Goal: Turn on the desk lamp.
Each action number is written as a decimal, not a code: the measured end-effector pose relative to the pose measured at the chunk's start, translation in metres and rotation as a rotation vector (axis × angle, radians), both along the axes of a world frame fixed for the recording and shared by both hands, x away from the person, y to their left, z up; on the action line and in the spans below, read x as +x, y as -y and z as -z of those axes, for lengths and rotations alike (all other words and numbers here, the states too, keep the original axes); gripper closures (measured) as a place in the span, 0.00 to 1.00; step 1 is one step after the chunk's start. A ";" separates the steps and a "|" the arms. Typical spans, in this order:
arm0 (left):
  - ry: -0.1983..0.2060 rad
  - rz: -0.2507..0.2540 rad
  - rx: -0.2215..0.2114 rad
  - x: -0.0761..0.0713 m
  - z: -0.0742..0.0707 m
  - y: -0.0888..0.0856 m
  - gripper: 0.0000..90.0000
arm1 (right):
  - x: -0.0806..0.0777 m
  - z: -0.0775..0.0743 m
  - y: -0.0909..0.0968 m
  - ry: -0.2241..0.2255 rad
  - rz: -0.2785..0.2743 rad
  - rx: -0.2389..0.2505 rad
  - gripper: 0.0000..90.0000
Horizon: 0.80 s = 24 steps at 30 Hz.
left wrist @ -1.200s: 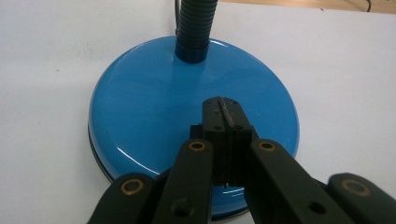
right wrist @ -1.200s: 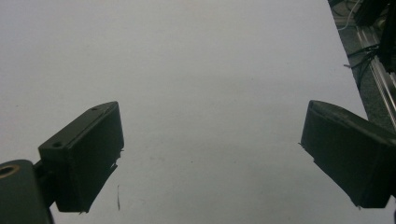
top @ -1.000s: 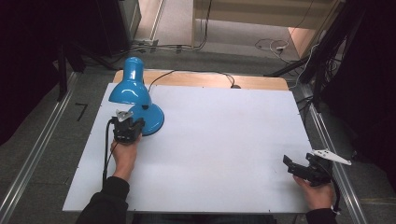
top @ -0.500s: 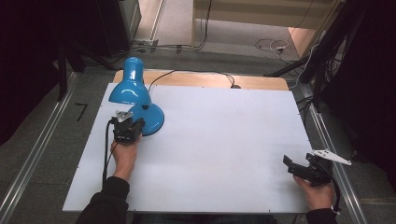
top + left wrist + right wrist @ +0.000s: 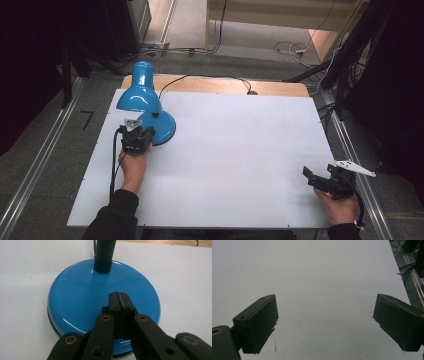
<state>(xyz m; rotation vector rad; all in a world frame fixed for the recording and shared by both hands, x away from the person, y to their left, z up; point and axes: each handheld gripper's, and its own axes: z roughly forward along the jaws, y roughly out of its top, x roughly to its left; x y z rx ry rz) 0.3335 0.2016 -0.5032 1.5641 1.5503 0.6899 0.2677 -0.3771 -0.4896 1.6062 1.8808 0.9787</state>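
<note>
Here the blue desk lamp (image 5: 145, 107) stands on the white table (image 5: 240, 150) near its far left corner, its round base flat on the surface and its ribbed flexible neck (image 5: 104, 252) rising from the far part of the base. The lamp's long axis runs from the base up and away toward the table's far left edge, where the cone-shaped shade (image 5: 138, 90) leans over with its narrow capped end pointing away from the person. The lamp is glossy bright blue all over, the base (image 5: 82, 297) a shallow dome with a dark rim at the bottom, and a black cord trails from it across the wooden strip at the far side. The left gripper (image 5: 120, 302) hangs over the near part of the base with its two jaws pressed together, nothing between them. The right gripper (image 5: 324, 322) sits near the table's near right corner, well apart from the lamp, its jaws spread wide over bare tabletop.
</note>
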 end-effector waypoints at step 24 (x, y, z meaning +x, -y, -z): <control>0.005 0.000 0.014 -0.001 0.000 0.001 1.00 | 0.000 0.000 0.000 -0.005 0.004 0.004 0.05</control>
